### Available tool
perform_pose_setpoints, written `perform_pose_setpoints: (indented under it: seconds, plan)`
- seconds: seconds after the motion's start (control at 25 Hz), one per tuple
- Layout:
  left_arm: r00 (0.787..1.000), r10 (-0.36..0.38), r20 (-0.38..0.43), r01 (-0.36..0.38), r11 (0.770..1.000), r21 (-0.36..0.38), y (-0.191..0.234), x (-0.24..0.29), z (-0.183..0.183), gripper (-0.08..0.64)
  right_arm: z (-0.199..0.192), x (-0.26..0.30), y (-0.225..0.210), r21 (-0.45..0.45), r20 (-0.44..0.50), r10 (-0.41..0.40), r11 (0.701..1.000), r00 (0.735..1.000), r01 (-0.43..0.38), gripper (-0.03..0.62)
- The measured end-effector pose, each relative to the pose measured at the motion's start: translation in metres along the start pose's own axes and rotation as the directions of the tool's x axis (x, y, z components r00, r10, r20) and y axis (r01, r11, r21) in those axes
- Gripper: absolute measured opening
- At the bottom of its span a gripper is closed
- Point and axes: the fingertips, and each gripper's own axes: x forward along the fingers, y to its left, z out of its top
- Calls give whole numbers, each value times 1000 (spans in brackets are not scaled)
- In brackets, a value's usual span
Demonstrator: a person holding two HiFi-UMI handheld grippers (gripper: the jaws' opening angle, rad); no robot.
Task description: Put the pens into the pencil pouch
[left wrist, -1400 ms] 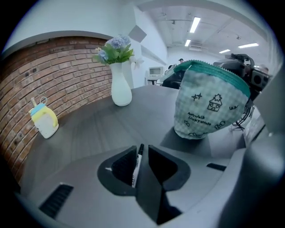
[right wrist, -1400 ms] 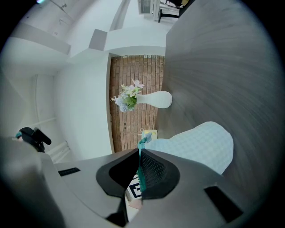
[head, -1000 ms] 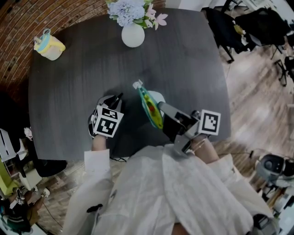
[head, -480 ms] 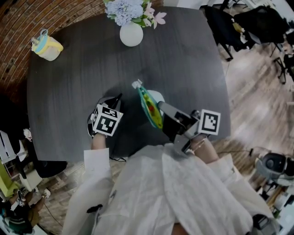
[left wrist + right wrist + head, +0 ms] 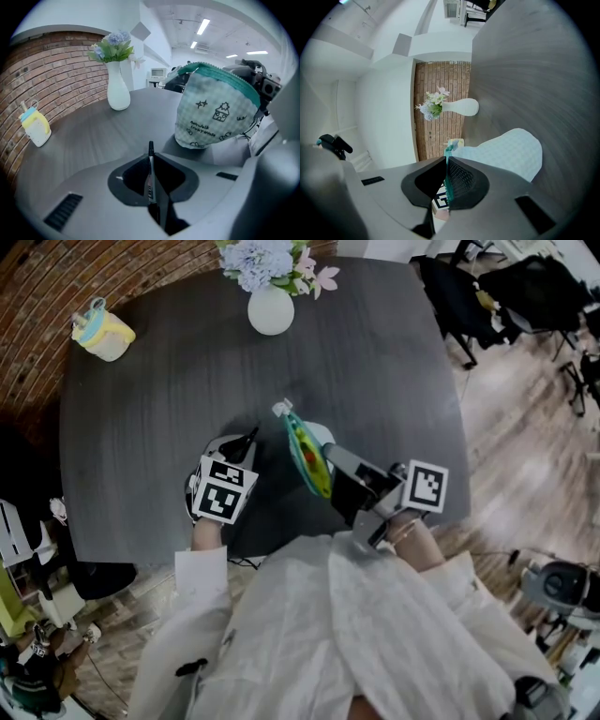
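Since a second ago, the left gripper (image 5: pixel 246 442) has edged a touch nearer the pencil pouch (image 5: pixel 307 461), and its jaws have just been closing with a pen (image 5: pixel 150 176) between them. The right gripper (image 5: pixel 328 454) has not moved.

In the left gripper view the two jaws now pinch the slim dark pen along its length. Its black tip pokes out just past the fingertips and points forward over the dark grey table (image 5: pixel 375 362). Ahead of this gripper and to its right the pouch (image 5: pixel 215 112) stands upright, near the pen tip but apart from it. It is made of pale checked fabric with small drawings of a house and stars, and a teal zip runs round the top. Its base sits low at the table top over a shadow. Whether it rests there cannot be told.

The right gripper (image 5: pixel 446 161) points level, and its jaws are pressed together on the teal zip edge of the pouch, so it holds the pouch by its rim. The checked body of the pouch (image 5: pixel 506 152) hangs beyond the fingertips. From the head view the mouth of the pouch gapes open toward the left gripper, and green, yellow and red show inside, too small to name.

Farther ahead of both grippers a white vase (image 5: pixel 271 310) of pale blue flowers stands on the table. Well off to the left gripper's left, near the table edge, sits a small yellow and blue container (image 5: pixel 103 331).
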Motion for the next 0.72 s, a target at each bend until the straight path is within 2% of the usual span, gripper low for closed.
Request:
perform_pose_setpoints:
  seconds: [0.2, 0.32, 0.56, 0.72]
  plan:
    - [999, 9, 40, -9, 1000, 0, -11, -13, 10, 41, 0, -1, -1, -14, 2, 2, 1000, 1000, -2, 17]
    - [995, 16, 97, -14, 1000, -14, -18, -24, 23, 41, 0, -1, 0, -13, 0, 2, 1000, 1000, -2, 17]
    - [973, 29, 230, -13, 997, -73, -33, -53, 48, 41, -1, -2, -2, -23, -9, 5, 1000, 1000, -5, 17]
    - [954, 51, 295, -30, 997, -76, -39, -69, 60, 41, -5, -1, -1, -25, -18, 13, 1000, 1000, -13, 17]
